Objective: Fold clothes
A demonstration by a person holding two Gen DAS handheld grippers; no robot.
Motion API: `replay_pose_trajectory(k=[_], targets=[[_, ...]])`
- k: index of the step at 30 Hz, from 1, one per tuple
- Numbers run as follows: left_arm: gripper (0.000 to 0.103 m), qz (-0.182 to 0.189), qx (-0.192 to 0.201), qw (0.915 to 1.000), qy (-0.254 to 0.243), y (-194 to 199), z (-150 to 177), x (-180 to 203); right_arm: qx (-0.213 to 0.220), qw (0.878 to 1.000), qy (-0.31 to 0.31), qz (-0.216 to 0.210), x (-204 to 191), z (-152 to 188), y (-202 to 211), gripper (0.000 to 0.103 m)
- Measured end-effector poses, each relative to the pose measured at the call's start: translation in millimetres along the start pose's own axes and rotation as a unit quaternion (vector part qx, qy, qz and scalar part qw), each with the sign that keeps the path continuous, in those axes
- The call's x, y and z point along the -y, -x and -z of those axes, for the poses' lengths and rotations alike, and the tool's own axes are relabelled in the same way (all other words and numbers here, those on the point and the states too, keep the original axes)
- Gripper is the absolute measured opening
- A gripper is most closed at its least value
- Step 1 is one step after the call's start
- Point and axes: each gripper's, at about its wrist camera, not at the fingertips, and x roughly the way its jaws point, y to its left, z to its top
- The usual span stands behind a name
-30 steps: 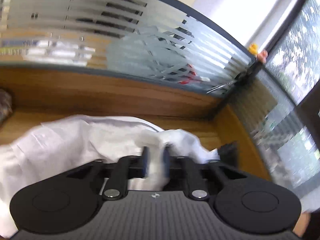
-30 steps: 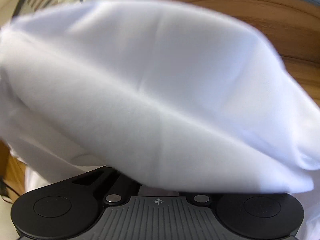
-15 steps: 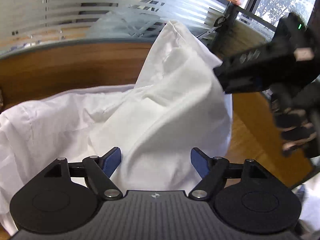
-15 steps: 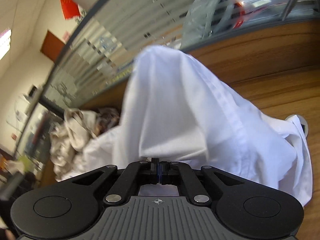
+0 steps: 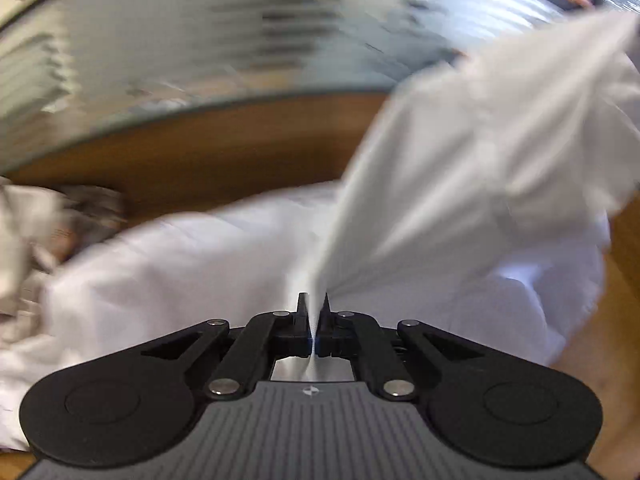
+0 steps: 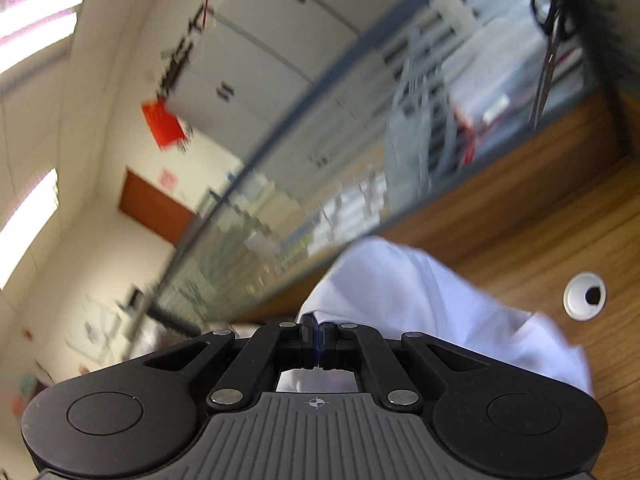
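Note:
A white shirt (image 5: 460, 184) lies bunched on the wooden desk (image 5: 256, 160), with one part pulled up taut toward the upper right. My left gripper (image 5: 313, 304) is shut on a pinched fold of that white cloth, which runs out between its fingers. In the right wrist view, my right gripper (image 6: 317, 326) is shut on the same white shirt (image 6: 404, 292), held high above the desk (image 6: 560, 232); cloth hangs below and to the right of the fingers.
A heap of other crumpled clothes (image 5: 36, 232) lies at the desk's left. A frosted glass partition (image 5: 200, 48) backs the desk. A round cable grommet (image 6: 585, 297) sits in the desktop at right. Scissors (image 6: 548, 40) hang on the partition.
My left gripper went from wide open around the cloth to shut on a fold. My right gripper rose and tilted up with the shirt, pulling the cloth taut.

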Motion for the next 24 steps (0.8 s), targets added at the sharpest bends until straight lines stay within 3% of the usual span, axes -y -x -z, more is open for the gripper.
replay_pose_trajectory(k=[4,7,9,12,17,24], targets=[[0.001,-0.024,0.022,0.9995,-0.002,3.5,-20.0,-28.2,0.007,1.000,-0.023,-0.017,0.6,-6.4,17.8,0.002],[0.004,-0.012,0.008,0.9994,-0.032,-0.5,-22.0,-32.2,-0.001,1.000,-0.020,0.000,6.5,1.7,16.6,0.002],[0.009,0.012,0.002,0.9994,-0.031,2.7,-15.5,-36.9,-0.006,1.000,-0.026,0.007,11.9,8.1,10.8,0.002],[0.030,0.050,0.011,0.9981,-0.033,22.9,-6.7,-36.8,-0.009,1.000,-0.019,0.015,10.6,14.4,6.2,0.002],[0.039,0.105,0.038,0.9934,-0.026,69.4,-9.6,-15.2,-0.012,1.000,-0.005,0.021,2.3,20.2,2.8,0.002],[0.050,0.185,0.067,0.9797,-0.042,108.3,-25.2,35.9,-0.023,1.000,-0.007,0.017,-0.4,31.7,-3.9,0.003]])
